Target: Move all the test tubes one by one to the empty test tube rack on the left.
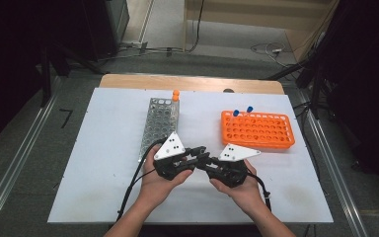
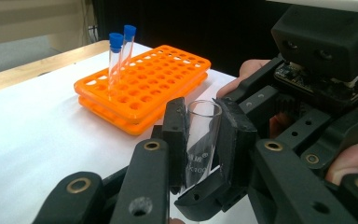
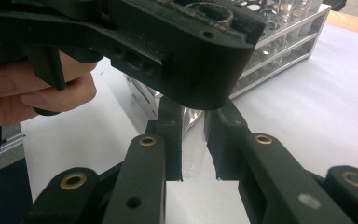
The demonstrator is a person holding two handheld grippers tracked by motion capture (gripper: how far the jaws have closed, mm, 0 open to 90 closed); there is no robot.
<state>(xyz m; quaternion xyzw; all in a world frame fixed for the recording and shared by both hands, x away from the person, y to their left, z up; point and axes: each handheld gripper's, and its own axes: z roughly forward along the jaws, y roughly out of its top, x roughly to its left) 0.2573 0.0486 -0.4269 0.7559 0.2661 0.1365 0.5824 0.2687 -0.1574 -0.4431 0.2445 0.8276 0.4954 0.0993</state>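
step: we're handing over the tube [image 2: 201,135] at frame centre, between racks | left gripper [image 1: 197,154] clamping its open end | right gripper [image 1: 203,162] pinching its rounded end | next: we're judging one claw must let go, the other carrying it to the orange rack [image 1: 259,129]

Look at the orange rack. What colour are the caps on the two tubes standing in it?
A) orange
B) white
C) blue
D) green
C: the two capped tubes standing at the far end of the orange rack both carry blue caps, as the left gripper view shows, and the high view shows the same two blue tops.
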